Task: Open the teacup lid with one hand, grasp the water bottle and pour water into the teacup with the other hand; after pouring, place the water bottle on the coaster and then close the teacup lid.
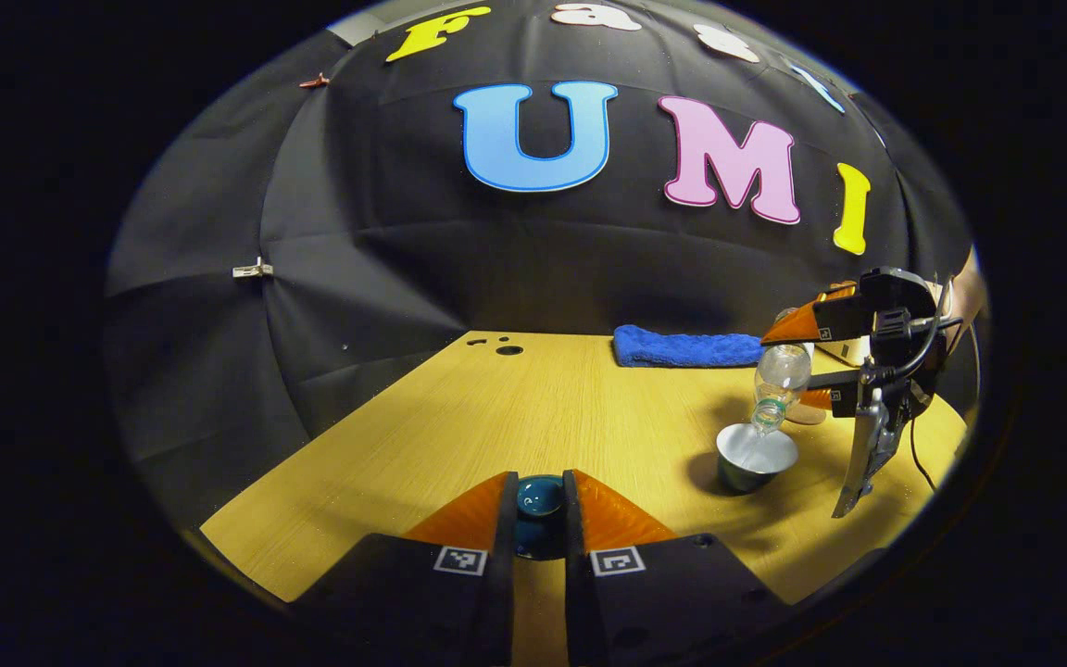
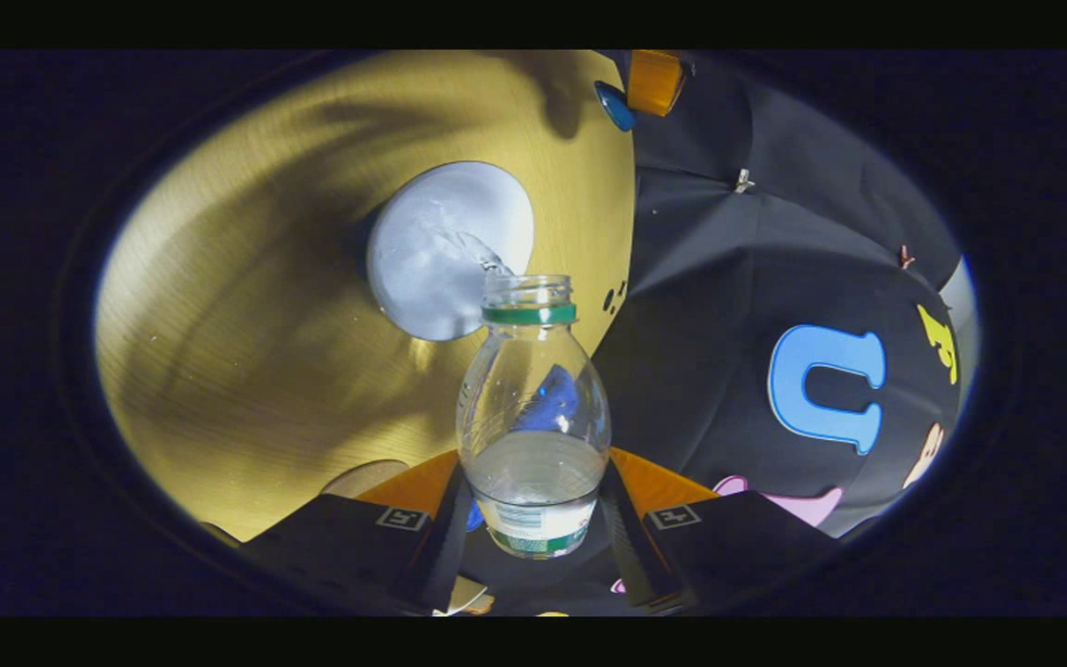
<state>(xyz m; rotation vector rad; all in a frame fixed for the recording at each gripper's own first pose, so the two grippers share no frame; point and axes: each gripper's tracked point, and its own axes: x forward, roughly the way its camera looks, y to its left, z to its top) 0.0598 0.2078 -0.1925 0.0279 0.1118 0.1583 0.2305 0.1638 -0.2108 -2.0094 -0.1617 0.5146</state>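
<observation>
My left gripper (image 1: pixel 540 486) is shut on the dark teal teacup lid (image 1: pixel 540 500), holding it just above the wooden table (image 1: pixel 459 417). To the right stands the open teacup (image 1: pixel 756 456), pale inside. The right gripper (image 1: pixel 791 363) holds the clear water bottle (image 1: pixel 779 380) tilted neck-down over the cup. In the right gripper view, my right gripper (image 2: pixel 533 468) is shut on the bottle (image 2: pixel 533 408). Its uncapped, green-ringed mouth points at the teacup (image 2: pixel 432 250), and a thin stream of water runs in. The lid (image 2: pixel 612 104) shows far off.
A folded blue towel (image 1: pixel 686 347) lies at the table's back edge. A round tan coaster (image 2: pixel 365 477) sits on the table near the right gripper, also behind the bottle (image 1: pixel 807 412). Small holes (image 1: pixel 508 350) mark the far left of the table.
</observation>
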